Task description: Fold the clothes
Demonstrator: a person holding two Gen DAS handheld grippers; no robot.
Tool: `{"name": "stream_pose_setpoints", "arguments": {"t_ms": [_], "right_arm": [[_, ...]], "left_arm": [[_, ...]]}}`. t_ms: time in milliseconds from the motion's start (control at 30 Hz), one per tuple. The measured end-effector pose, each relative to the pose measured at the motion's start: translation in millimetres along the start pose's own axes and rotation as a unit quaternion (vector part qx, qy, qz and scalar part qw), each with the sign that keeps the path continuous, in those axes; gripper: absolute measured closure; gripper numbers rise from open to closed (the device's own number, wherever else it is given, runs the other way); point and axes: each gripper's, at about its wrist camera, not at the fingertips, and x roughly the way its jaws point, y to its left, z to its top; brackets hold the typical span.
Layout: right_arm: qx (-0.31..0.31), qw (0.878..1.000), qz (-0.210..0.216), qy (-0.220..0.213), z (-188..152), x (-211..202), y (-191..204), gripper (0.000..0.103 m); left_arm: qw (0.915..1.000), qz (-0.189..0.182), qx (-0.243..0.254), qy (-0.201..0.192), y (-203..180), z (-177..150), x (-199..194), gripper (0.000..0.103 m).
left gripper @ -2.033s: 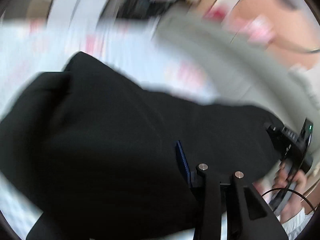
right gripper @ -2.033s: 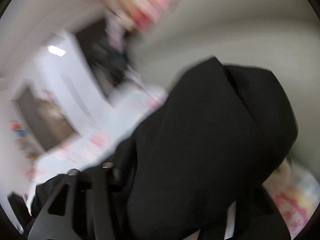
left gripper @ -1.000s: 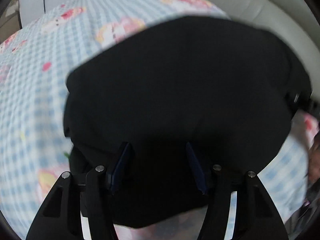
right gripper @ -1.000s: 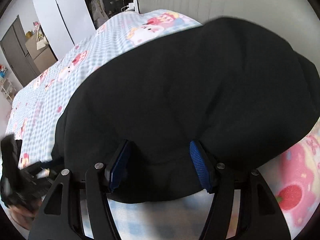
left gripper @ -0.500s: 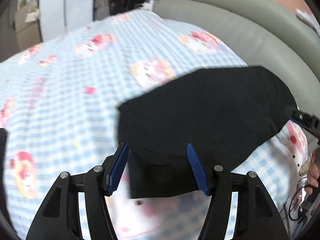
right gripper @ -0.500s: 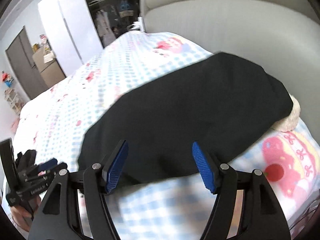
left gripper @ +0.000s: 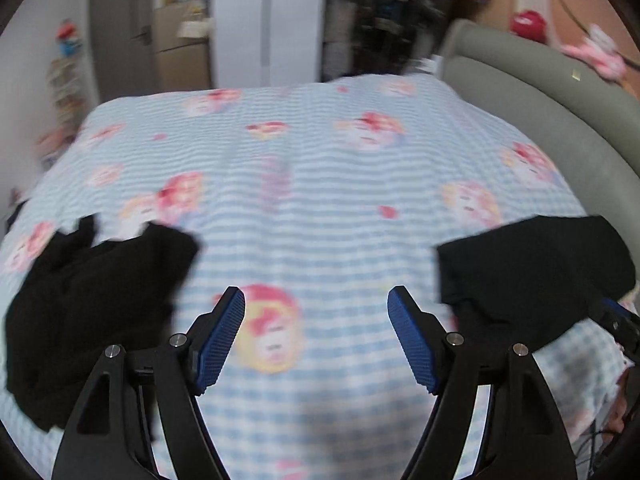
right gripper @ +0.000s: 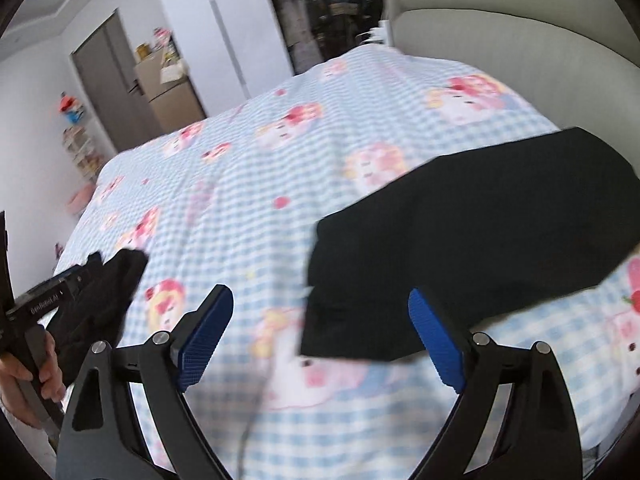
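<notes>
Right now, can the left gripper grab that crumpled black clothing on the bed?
Probably yes. The left gripper is open and empty, and the crumpled black garment lies just to its left on the checked bedspread, with nothing between them.

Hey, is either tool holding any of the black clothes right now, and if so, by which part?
Nothing is held. The left tool and right tool are both open over the bedsheet, apart from the folded black garment and the crumpled black garment.
</notes>
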Motion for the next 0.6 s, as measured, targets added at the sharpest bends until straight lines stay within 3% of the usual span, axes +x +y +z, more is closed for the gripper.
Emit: {"name": "stream_pose_setpoints", "arguments": {"t_ms": [100,200,400,600], "right_arm": [[0.008,1.000,-0.008,-0.004,-10,18,22,0.010],[-0.010,1.000,0.000,0.007,-24,15,56,0.010],[-0.047,0.999,0.012,0.012,-57,-8,110,0.009],[-0.066,0.998,-0.001,0.004,-108,-38,132,0.009]], "left_arm": [[0.9993,0.029,-0.024,-0.002,35,-6,-16,0.027],[0.9991,0.025,-0.035,-0.004,54,-18,-33,0.026],[0.9991,0.034,-0.026,-0.006,80,-64,-69,0.025],[0.9978,0.058,-0.033,-0.007,91,-116,-118,0.021]]}}
